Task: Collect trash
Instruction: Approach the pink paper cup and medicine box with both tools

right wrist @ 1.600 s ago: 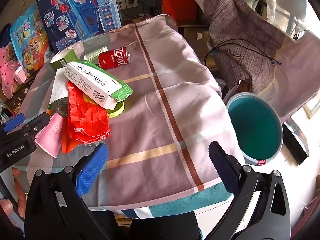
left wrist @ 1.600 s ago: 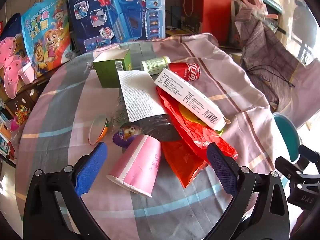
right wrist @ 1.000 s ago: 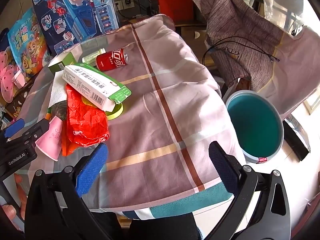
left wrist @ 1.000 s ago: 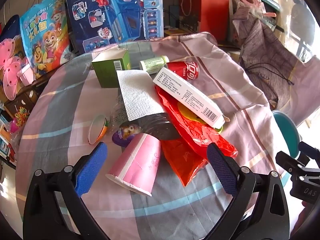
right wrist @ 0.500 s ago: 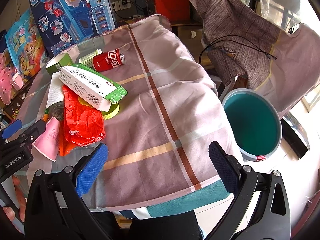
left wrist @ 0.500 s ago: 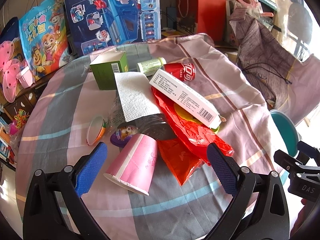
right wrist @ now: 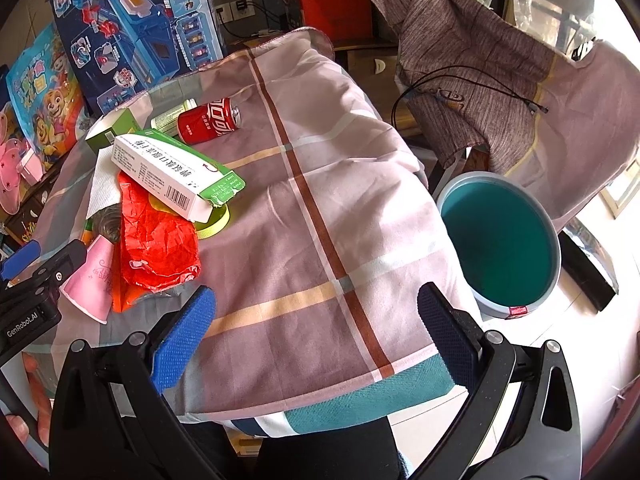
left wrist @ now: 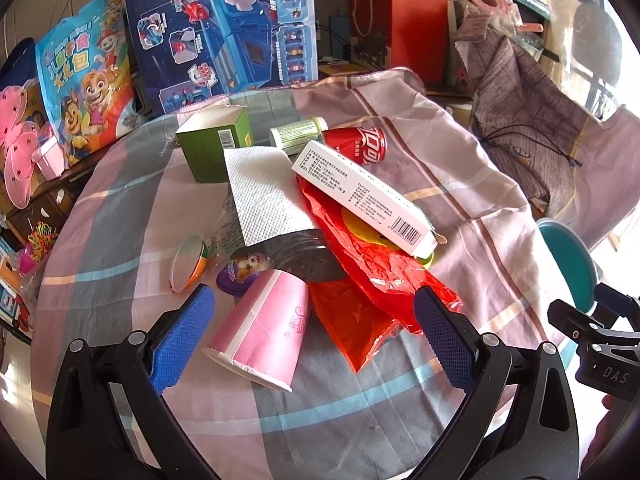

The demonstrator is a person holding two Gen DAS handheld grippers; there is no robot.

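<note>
A heap of trash lies on the cloth-covered round table (left wrist: 120,208): a pink paper cup (left wrist: 262,330) on its side, a red crumpled wrapper (left wrist: 372,264), a long white carton (left wrist: 360,196), a paper towel (left wrist: 264,196), a green box (left wrist: 214,142), a red cola can (left wrist: 358,144) and a small green bottle (left wrist: 296,134). My left gripper (left wrist: 314,334) is open, its blue pads either side of the cup and wrapper, just short of them. My right gripper (right wrist: 316,332) is open over bare cloth at the table's near edge. A teal bin (right wrist: 498,240) stands on the floor to the right.
Toy boxes (left wrist: 220,28) and a cartoon bag (left wrist: 86,76) stand behind the table. A grey garment (right wrist: 460,56) with a black cord drapes over furniture at the right. A purple egg-shaped toy (left wrist: 240,274) and an orange-rimmed lid (left wrist: 188,262) lie left of the cup.
The left gripper has crept slightly toward the pile, so the trash sits a little lower and nearer in view. The right gripper has shifted slightly; both stay open.
</note>
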